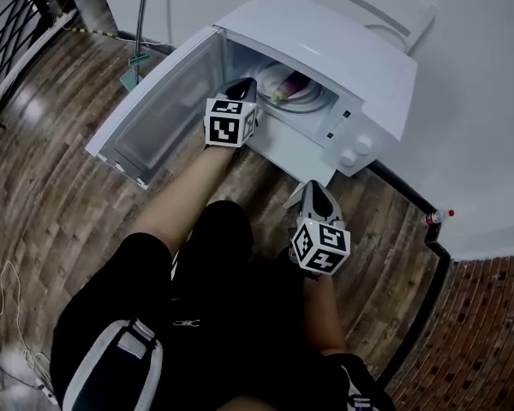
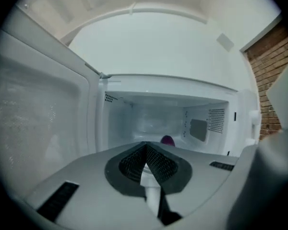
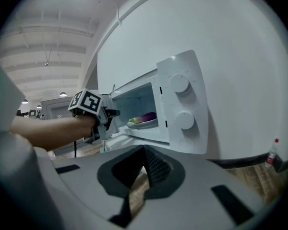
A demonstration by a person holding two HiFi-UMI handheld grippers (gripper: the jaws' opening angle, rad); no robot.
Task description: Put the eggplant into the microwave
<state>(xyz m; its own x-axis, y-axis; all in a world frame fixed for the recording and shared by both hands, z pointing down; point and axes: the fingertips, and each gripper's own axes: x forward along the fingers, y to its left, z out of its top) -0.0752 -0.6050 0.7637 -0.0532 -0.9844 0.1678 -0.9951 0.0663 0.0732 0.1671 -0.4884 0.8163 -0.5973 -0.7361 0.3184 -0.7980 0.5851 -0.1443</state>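
Note:
The purple eggplant (image 1: 293, 82) lies on a pale plate (image 1: 301, 101) inside the white microwave (image 1: 325, 45), which stands on the wooden floor with its door (image 1: 150, 114) swung open to the left. My left gripper (image 1: 242, 86) is at the mouth of the oven, shut and holding nothing. In the left gripper view, just the eggplant's tip (image 2: 167, 140) shows past the closed jaws of my left gripper (image 2: 145, 150). My right gripper (image 1: 315, 187) hangs in front of the control panel, shut and empty. From the right gripper view I see the eggplant (image 3: 147, 117) on its plate (image 3: 140, 124).
Two knobs (image 3: 180, 85) sit on the microwave's panel. A small red-capped bottle (image 1: 438, 217) stands by the wall at right, near a brick wall (image 1: 488, 332). A green-handled mop (image 1: 138, 32) and a white chair (image 1: 373, 7) stand behind. A black railing (image 1: 8, 24) runs at far left.

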